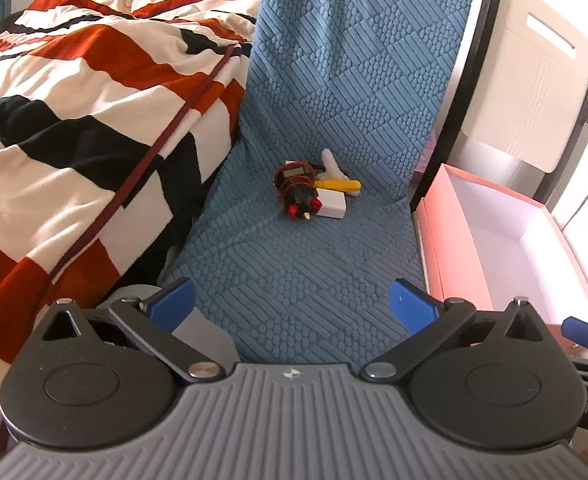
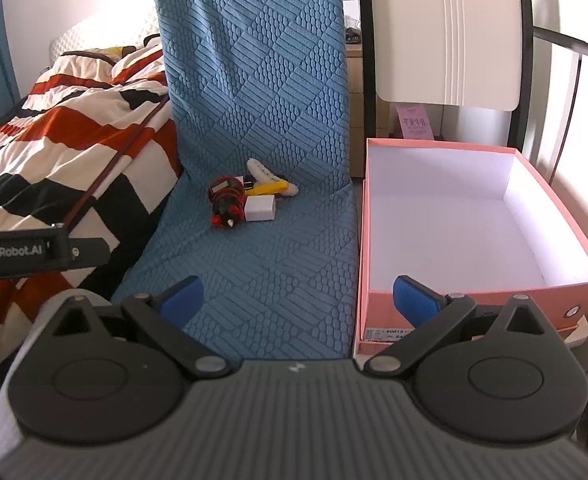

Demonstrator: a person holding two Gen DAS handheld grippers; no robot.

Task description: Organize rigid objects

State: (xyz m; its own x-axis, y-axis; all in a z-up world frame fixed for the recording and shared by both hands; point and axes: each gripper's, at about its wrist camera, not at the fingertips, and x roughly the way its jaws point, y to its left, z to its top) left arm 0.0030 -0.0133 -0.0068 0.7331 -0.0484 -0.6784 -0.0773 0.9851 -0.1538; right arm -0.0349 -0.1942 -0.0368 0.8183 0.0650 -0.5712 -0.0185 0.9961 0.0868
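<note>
While I am looking along my left gripper, its blue pads are standing wide apart, gripping nothing and hovering over the front of the blue quilted seat cover, whose fabric is embossed with ribs and scales. Well ahead of the gripper, near the crease where seat meets backrest, the small pile of rigid objects is lying: a black plug wound in red cord, a white rectangular adapter touching it, a yellow stick and a white fluffy piece behind. To the right, the pink cardboard box is sitting open, its inside white. To the left, a striped blanket in red, black and cream is draping over the bed.

Looking along my right gripper, I am seeing its jaws equally wide and holding nothing. Its right pad is showing in front of the pink box's near wall, though I cannot tell whether they touch. The same pile is lying ahead and slightly left on the seat cover, just left of the box. My left gripper's black body is showing at the left edge.
</note>
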